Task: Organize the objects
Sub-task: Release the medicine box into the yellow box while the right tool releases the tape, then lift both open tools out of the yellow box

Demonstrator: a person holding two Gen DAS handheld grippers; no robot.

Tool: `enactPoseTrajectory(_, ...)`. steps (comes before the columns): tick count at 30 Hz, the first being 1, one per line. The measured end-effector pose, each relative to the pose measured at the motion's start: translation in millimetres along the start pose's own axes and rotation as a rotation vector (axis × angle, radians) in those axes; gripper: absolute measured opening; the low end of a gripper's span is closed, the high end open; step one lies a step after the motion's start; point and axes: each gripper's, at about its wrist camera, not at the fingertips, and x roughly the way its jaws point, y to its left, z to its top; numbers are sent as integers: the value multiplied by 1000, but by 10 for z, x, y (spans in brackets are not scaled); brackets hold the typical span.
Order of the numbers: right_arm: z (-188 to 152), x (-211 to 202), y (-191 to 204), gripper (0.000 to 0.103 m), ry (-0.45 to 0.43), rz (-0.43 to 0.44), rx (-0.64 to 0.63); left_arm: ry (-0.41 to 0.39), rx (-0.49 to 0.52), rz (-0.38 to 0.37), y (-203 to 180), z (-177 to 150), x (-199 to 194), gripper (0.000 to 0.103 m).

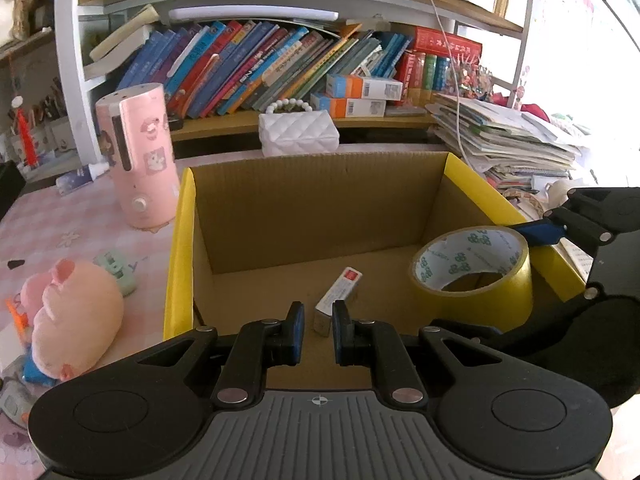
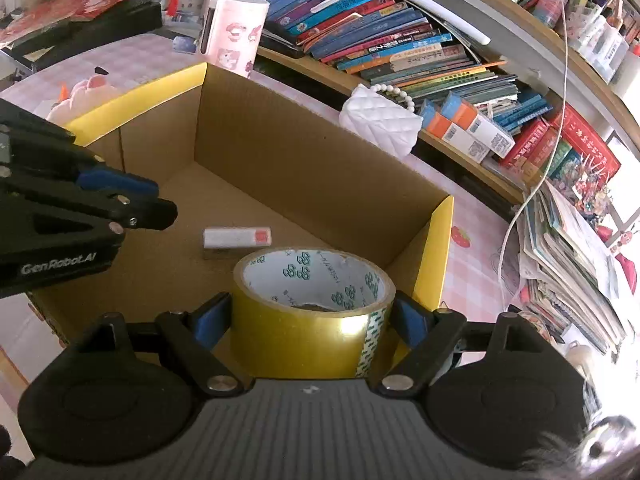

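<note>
An open cardboard box with yellow outer walls stands on the pink checked table; it also shows in the right wrist view. A small white carton with a red mark lies on the box floor. My left gripper hovers over the box's near edge, jaws a little apart and empty, just short of the carton. My right gripper is shut on a roll of yellow tape and holds it inside the box at its right side.
A pink plush pig and a pink cylindrical appliance stand left of the box. A white quilted purse sits behind it. A shelf of books and a paper stack lie beyond.
</note>
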Motion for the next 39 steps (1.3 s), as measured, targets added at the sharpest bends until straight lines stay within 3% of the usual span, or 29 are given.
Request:
enactPoseTrajectory(19,-108,-87,29,84,-5,-71,75,7,19,-33,-57,-11,5,18)
enactPoseTrajectory(24,-98,-231,79,90,-40,-104,97,-58,34,-64,-83,-20,-246,52)
enactPoseTrajectory(30,-65,-591,204,92,-134,-149,116,-202,46,-65,-107,-33,-737,76)
enactPoseTrajectory(33,-92,-827,266,92,-186,-175,184,-258,45,-59,-84,-76,-983,84)
enactPoseTrajectory(39,-263,-1220,438,92,-234,-207,350,-308,7,-45,68,-283,-1390,87)
